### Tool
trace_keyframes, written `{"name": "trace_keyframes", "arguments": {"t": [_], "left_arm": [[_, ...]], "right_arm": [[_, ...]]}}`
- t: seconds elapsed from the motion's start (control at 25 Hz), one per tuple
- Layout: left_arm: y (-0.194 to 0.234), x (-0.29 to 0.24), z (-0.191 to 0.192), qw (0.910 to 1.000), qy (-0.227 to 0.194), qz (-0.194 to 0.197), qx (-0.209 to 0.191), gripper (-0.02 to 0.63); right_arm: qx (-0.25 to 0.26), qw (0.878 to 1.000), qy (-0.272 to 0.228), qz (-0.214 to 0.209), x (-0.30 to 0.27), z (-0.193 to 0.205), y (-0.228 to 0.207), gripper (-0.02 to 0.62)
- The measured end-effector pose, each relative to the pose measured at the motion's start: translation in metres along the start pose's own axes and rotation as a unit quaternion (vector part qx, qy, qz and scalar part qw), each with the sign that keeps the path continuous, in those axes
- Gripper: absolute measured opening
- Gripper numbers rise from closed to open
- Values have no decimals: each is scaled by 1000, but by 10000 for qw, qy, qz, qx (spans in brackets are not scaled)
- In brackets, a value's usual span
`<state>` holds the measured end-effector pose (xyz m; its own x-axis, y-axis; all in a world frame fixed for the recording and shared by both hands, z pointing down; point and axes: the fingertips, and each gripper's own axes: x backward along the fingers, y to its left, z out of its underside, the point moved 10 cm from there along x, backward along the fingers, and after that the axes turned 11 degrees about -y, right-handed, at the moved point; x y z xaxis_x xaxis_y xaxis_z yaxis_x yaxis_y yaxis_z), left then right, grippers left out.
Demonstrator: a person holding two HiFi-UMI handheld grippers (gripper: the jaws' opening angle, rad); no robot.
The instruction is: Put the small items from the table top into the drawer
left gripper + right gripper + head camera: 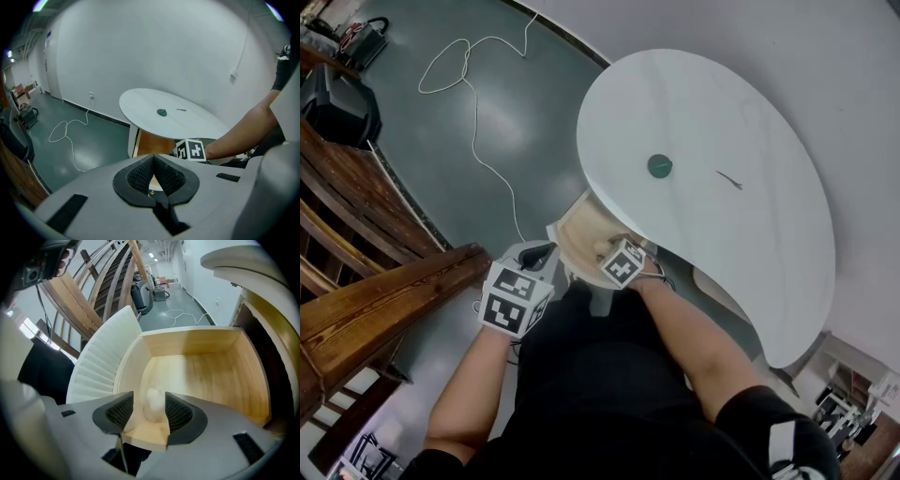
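A dark green floor [506,112] fills the upper left of the head view, and a loose white cable [473,103] trails across it. A wooden railing [384,291] slants along the left edge. To the right stands the white kidney-shaped table top [722,112], and under its near edge the light wooden drawer [206,366] is pulled out toward the person. The right gripper [148,401] points steeply down into the drawer at its near corner. Its jaws stand wide apart, and between them is a small whitish item [154,405], blurred, low in the drawer. It sits nearer the right-hand pad [179,414], and a clear gap separates it from the other pad, so nothing is clamped. The left gripper [153,159] hangs just left of the drawer, beside the person's body and angled down. Its ribbed pads [140,176] meet at the tips with nothing between them. Two of the small things lie on the table top near its middle, a little apart: a round green item [660,166] and a thin dark item [729,179], too small to make out
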<state>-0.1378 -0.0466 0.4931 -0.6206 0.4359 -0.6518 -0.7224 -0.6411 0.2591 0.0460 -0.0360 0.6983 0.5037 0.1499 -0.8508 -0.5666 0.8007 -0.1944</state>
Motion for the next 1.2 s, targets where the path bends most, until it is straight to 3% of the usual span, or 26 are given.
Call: {"name": "trace_keyframes", "arguments": {"t": [0.48, 0.72, 0.92, 1.2], "left_arm": [[4, -11, -11, 9999, -62, 51, -152, 14], [-3, -17, -23, 9991, -95, 221, -354, 14], [-14, -20, -43, 9975, -197, 392, -556, 14], [-28, -27, -67, 9937, -448, 536, -871, 14]], "right_arm": [[-144, 9987, -467, 110, 38, 0, 6, 204], [-344, 9925, -1149, 231, 86, -20, 20, 175], [-788, 9752, -1988, 566, 146, -34, 20, 110], [-1167, 9403, -2685, 1733, 211, -26, -18, 24]]}}
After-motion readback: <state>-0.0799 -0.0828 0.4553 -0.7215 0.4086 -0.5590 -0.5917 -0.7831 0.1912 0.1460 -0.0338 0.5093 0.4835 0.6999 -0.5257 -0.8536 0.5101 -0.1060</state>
